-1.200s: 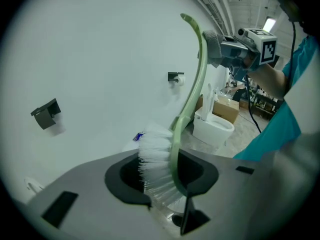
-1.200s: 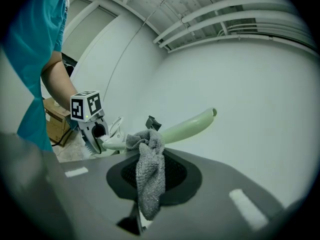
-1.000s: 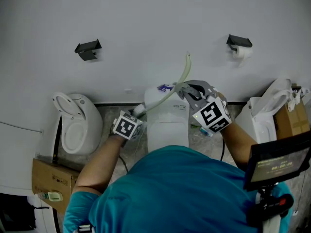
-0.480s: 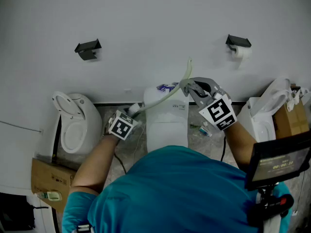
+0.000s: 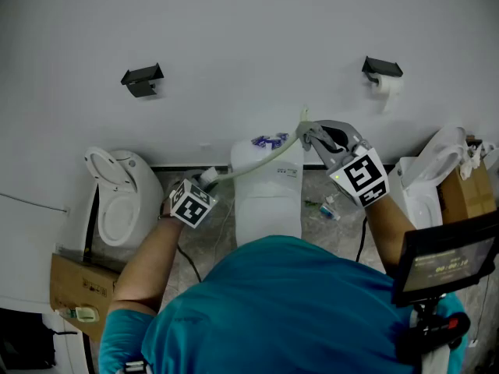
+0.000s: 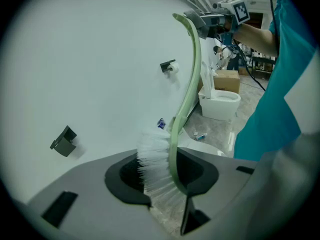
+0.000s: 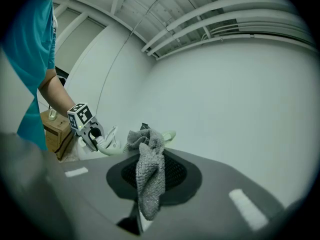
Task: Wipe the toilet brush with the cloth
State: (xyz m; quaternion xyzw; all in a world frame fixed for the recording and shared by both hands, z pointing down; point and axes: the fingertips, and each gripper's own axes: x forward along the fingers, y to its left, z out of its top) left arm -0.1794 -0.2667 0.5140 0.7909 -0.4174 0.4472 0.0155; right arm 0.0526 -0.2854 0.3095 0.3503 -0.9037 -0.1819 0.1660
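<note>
The toilet brush has a pale green curved handle and white bristles. My left gripper is shut on the brush at its bristle end, which sits between the jaws in the left gripper view. A grey knitted cloth hangs bunched from my right gripper, which is shut on it. In the head view the right gripper is at the handle's upper end, against the white wall. Whether the cloth touches the handle tip I cannot tell.
A white toilet tank stands right below the brush, with other toilets at the left and right. Cardboard boxes flank them. A paper roll holder and a black bracket are on the wall.
The left gripper has drifted left with the brush's bristle end. The right gripper has slid right and a little up along the handle toward its tip.
</note>
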